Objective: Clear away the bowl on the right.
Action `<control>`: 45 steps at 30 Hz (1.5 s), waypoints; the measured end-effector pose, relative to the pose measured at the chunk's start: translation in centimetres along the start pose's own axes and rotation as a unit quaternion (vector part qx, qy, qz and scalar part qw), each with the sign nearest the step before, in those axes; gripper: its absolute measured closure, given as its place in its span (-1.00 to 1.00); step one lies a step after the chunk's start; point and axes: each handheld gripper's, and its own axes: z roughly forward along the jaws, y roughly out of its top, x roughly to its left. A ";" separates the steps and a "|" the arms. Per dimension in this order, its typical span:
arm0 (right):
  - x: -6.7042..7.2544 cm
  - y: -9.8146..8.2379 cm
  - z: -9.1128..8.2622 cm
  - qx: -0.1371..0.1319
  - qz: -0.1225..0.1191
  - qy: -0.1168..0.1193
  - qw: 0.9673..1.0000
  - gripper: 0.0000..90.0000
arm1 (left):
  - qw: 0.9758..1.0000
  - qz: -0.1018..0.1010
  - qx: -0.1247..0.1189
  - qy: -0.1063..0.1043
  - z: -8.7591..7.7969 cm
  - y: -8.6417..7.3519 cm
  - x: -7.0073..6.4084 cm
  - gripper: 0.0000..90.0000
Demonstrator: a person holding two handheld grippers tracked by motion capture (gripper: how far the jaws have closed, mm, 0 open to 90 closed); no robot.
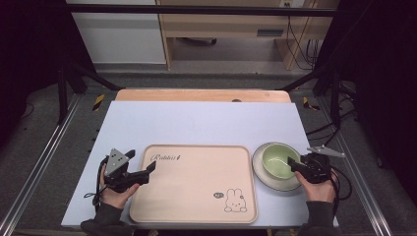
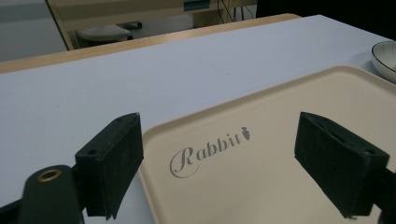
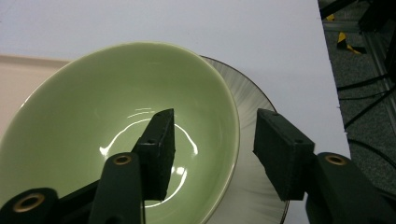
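Green bowl [image 3: 116, 116] sits on the striped plate [image 3: 254, 154] right of my beige tray [image 1: 194, 184] on the worktop [image 1: 196, 123]. My right claw [image 3: 212, 149] straddles its rim, half open, pads not pressing. Left claw [image 2: 233, 163] gapes wide over the tray corner, holding nothing.

We see a glossy, glazed-looking green bowl [image 3: 116, 126] sitting on a shiny streaked plate [image 3: 252, 140]. Beside that plate, the beige tray [image 2: 289, 186] looks like smooth matt plastic, and the gripper pads [image 3: 285, 154] look matt black.
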 end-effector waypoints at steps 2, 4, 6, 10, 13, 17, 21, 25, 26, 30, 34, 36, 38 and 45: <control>0.0 0.0 0.0 0.004 0.003 0.001 1.000 0.12 | 1.000 0.000 0.000 0.000 0.0 0.0 0.0 -0.66; 0.0 0.1 0.2 0.010 0.003 0.001 1.000 0.18 | 1.000 0.001 0.000 -0.001 0.0 0.0 0.0 -0.66; -0.1 0.2 0.4 0.023 0.008 0.000 1.000 0.27 | 1.000 0.002 0.001 -0.001 0.1 0.0 -0.1 -0.66; -0.1 0.2 0.7 0.038 0.012 -0.001 0.999 0.38 | 1.000 0.002 0.003 0.000 0.1 -0.1 -0.1 -0.66; -0.1 0.3 0.8 0.043 0.013 -0.001 0.999 0.43 | 1.000 0.001 0.002 0.000 0.1 -0.1 0.0 -0.66; -0.1 0.3 1.0 0.054 0.021 -0.003 0.998 0.50 | 1.000 0.002 0.003 0.000 0.1 -0.1 -0.1 -0.66; -0.1 0.4 1.2 0.062 0.020 -0.003 0.998 0.56 | 1.000 0.002 0.004 0.000 0.2 -0.1 -0.1 -0.66; -0.1 0.4 1.4 0.071 0.024 -0.004 0.997 0.61 | 1.000 0.002 0.004 0.000 0.2 -0.1 -0.1 -0.66; -0.1 0.4 1.4 0.073 0.026 -0.005 0.997 0.62 | 1.000 0.002 0.004 0.000 0.2 -0.1 -0.1 -0.66; -0.1 0.5 1.6 0.079 0.025 -0.007 0.997 0.66 | 1.000 0.003 0.006 0.001 0.2 -0.1 -0.1 -0.66; -0.2 0.5 1.8 0.082 0.027 -0.007 0.996 0.71 | 1.000 0.004 0.007 0.001 0.3 -0.1 -0.1 -0.66; -0.2 0.5 1.8 0.085 0.028 -0.008 0.996 0.74 | 1.000 0.004 0.008 0.000 0.3 -0.2 -0.1 -0.66; -0.3 0.5 2.0 0.087 0.026 -0.007 0.996 0.77 | 1.000 0.004 0.007 0.000 0.3 -0.1 -0.1 -0.66; -0.4 0.5 2.1 0.092 0.036 -0.007 0.995 0.80 | 1.000 0.004 0.008 -0.001 0.3 -0.2 -0.2 -0.66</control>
